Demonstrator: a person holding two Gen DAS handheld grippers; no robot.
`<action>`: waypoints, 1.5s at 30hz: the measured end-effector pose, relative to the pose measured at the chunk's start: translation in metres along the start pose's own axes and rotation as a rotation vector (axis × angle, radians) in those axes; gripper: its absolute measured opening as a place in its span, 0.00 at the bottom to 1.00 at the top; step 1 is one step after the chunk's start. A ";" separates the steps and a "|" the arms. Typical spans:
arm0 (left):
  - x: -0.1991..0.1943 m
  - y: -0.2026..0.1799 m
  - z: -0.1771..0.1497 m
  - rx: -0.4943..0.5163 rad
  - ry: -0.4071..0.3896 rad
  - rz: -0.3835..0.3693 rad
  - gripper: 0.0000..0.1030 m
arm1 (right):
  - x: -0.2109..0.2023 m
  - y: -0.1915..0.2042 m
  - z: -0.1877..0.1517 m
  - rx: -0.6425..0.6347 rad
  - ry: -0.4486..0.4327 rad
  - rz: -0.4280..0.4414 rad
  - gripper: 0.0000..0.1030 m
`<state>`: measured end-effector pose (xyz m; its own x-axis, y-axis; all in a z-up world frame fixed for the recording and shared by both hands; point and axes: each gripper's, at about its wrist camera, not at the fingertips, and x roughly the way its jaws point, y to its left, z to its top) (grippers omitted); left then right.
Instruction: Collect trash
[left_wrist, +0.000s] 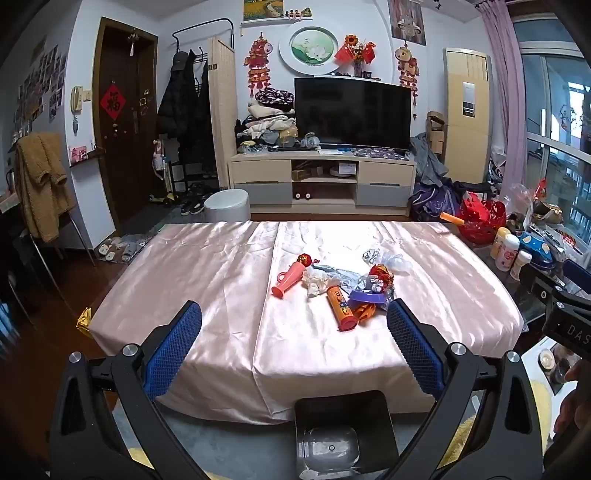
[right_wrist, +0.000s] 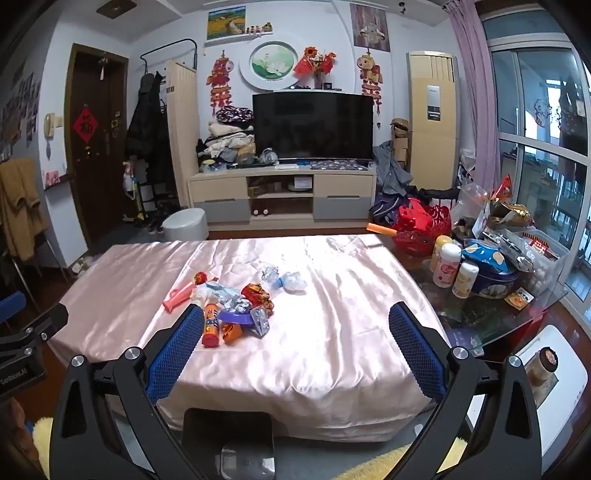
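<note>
Both grippers (left_wrist: 294, 321) (right_wrist: 296, 325) short of trash (left_wrist: 343, 282).

Table under pink satin cloth (left_wrist: 207, 280); on it: pink trumpet toy (left_wrist: 290, 277), orange tube (left_wrist: 341, 307), crumpled wrappers (right_wrist: 258, 295), clear plastic (right_wrist: 291, 282).

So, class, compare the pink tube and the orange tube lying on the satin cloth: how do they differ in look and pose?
The pink tube is plain, with a loop at its near end and a red ball at its far end; the orange tube carries printed labelling and ends in a flat red cap. The pink tube lies left of the litter pile, leaning right as it recedes; the orange tube lies nearer the camera, leaning left. Both lie flat on the satin cloth.
</note>
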<state>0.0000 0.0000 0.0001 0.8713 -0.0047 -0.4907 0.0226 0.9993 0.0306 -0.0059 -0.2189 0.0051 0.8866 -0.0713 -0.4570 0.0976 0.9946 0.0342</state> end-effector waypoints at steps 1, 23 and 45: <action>0.000 0.001 0.000 -0.008 -0.004 0.000 0.92 | 0.000 0.000 0.000 -0.002 -0.001 0.000 0.97; -0.003 -0.002 0.001 -0.008 -0.016 -0.001 0.92 | 0.003 -0.001 0.001 0.000 0.011 0.022 0.97; -0.007 -0.005 0.007 -0.011 -0.018 0.000 0.92 | 0.001 0.002 0.003 0.002 0.011 0.020 0.97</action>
<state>-0.0030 -0.0051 0.0096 0.8801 -0.0051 -0.4748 0.0173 0.9996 0.0213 -0.0036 -0.2174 0.0076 0.8835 -0.0509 -0.4656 0.0812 0.9957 0.0453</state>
